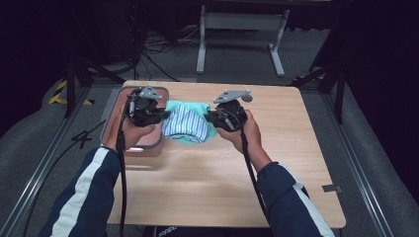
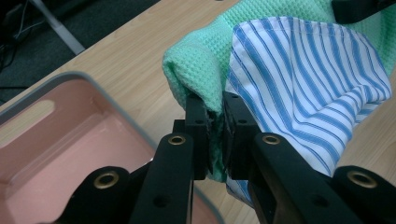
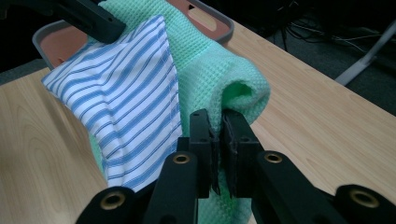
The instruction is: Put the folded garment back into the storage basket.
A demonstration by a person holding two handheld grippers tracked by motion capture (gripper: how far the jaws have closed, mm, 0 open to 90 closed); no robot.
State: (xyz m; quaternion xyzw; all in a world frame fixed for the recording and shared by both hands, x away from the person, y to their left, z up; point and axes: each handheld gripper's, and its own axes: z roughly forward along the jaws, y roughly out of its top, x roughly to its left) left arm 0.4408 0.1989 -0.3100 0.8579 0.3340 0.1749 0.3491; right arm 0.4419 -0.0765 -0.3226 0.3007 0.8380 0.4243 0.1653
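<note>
A green waffle-weave cloth (image 1: 197, 106) hangs between my two grippers just above the wooden table (image 1: 286, 163). A blue-and-white striped cloth (image 1: 184, 124) lies folded inside it. My left gripper (image 1: 159, 116) is shut on the green cloth's left edge (image 2: 198, 70), with the striped cloth (image 2: 308, 74) beside its jaws. My right gripper (image 1: 211, 117) is shut on the green cloth's right fold (image 3: 233, 88); the striped cloth (image 3: 121, 93) hangs to its left.
A pink tray with a grey rim (image 1: 114, 114) sits at the table's left side, under my left hand; its inside (image 2: 60, 149) holds nothing that I can see. Its handle end (image 3: 205, 21) lies beyond the cloths. A white table frame (image 1: 241, 29) stands on the floor behind.
</note>
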